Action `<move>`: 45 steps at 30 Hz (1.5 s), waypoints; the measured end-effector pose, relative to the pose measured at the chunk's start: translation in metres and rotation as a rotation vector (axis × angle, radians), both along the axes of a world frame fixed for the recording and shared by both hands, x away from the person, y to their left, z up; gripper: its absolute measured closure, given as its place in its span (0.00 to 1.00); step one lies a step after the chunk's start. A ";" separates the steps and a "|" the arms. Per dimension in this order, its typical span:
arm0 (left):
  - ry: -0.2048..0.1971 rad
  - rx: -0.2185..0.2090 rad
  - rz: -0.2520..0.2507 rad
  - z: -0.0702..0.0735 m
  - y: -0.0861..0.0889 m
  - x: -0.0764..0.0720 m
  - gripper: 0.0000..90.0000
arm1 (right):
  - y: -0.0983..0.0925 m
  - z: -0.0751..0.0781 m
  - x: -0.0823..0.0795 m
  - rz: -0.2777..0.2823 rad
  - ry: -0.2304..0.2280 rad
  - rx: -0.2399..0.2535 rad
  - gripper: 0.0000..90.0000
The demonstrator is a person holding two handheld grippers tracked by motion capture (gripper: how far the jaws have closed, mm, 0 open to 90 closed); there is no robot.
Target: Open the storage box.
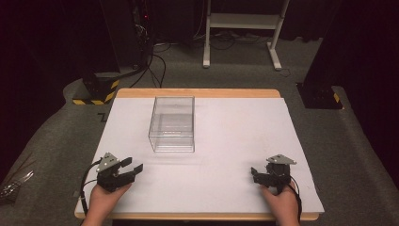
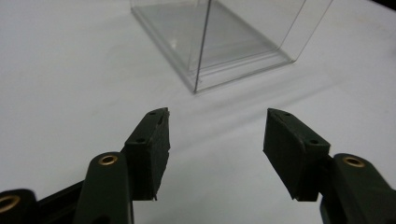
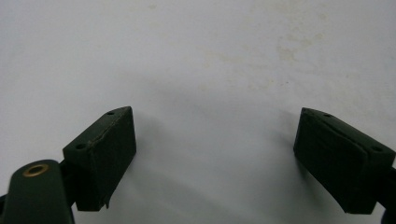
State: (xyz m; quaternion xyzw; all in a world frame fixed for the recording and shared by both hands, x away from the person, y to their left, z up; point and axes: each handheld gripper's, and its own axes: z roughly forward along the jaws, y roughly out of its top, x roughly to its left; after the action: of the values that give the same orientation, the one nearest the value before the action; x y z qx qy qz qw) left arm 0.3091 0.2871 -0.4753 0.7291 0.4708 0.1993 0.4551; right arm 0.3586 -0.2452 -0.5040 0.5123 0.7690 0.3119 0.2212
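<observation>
Two tools sit low on the white counter (image 1: 235, 141): left tool (image 1: 133, 168), right tool (image 1: 254, 173), clear box (image 1: 172, 124) well ahead, nearer the left one. Left gripper view: left tool (image 2: 217, 130) wide open, empty, box (image 2: 219, 42) ahead, apart from it. Right gripper view: right tool (image 3: 215, 130) wide open, empty, over bare counter (image 3: 210, 56).

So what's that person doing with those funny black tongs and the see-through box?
A person holds tongs in each hand, resting near the table's front edge. The left tongs and the right tongs are both open and hold nothing. The clear plastic box sits empty farther back, nearer the left tongs. Nothing is being touched right now.
</observation>
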 end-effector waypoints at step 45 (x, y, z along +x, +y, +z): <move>-0.051 -0.081 -0.129 0.022 -0.060 0.060 0.51 | 0.000 0.000 0.000 -0.001 0.000 0.001 0.14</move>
State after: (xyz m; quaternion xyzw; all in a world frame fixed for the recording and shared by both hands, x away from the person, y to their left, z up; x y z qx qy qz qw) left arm 0.3687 0.2275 -0.4536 0.7337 0.4188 0.1688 0.5077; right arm 0.3586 -0.2452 -0.5040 0.5126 0.7688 0.3120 0.2209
